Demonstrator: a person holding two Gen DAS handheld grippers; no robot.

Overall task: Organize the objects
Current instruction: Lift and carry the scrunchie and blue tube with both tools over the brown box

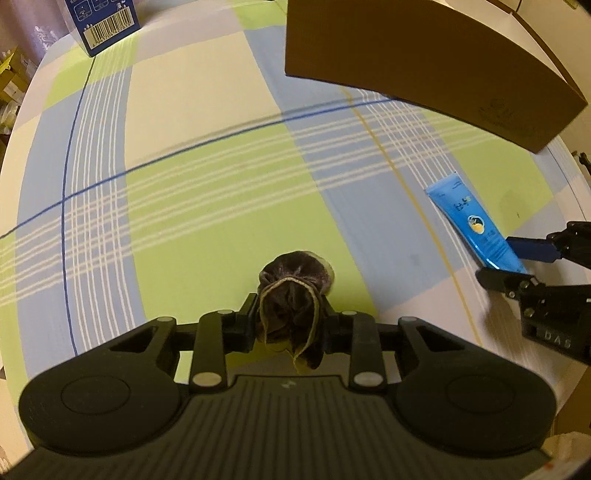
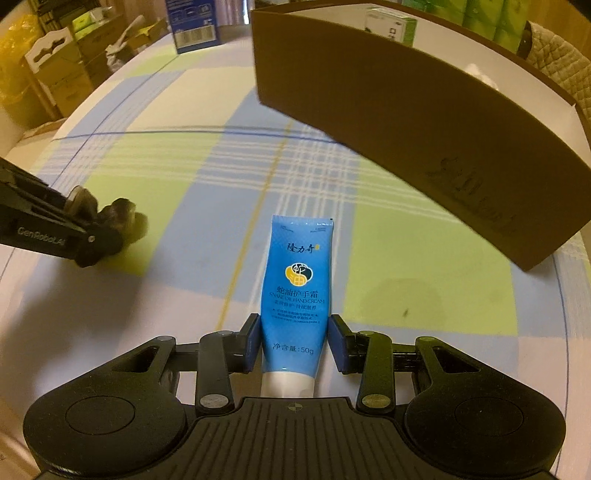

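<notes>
Midway at best: left gripper (image 1: 290, 317) clamped on dark scrunchie (image 1: 291, 291) just above checked cloth (image 1: 184, 184), right gripper (image 2: 295, 341) straddling blue hand-cream tube (image 2: 297, 280) with grip uncertain, neither yet inside cardboard box (image 2: 388, 122) beyond.

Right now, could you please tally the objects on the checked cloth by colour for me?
Blue: 2, the hand cream tube and the blue carton.
Brown: 2, the cardboard box and the dark scrunchie.
Total: 4.
</notes>
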